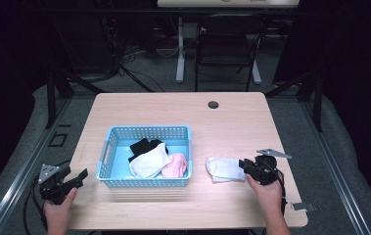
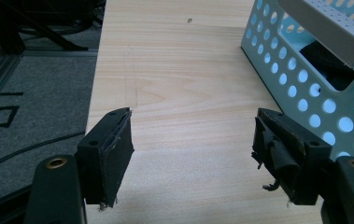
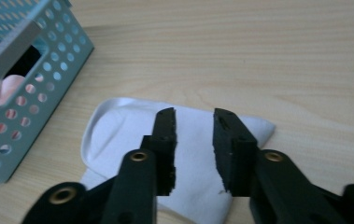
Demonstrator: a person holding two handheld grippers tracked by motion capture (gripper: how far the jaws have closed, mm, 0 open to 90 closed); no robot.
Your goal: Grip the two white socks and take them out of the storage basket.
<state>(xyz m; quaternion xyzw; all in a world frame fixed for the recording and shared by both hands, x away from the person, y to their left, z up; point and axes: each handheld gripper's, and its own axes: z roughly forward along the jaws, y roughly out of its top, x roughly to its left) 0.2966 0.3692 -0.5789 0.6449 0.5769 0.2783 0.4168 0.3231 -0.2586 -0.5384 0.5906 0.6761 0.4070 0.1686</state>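
White soft folded sock (image 3: 132, 140) | right tool (image 3: 194, 140) parted above it | left tool (image 2: 191, 149) wide

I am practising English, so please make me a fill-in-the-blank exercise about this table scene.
1. The white sock lies on the table to the right of the blue ____.
2. The right gripper is over the white sock with its jaws ____.
3. The left gripper is ____.

Missing words: basket; open; open

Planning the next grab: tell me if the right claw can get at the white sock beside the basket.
Probably yes: the right claw hovers open right over the white sock, which lies flat on the table, clear of the basket.
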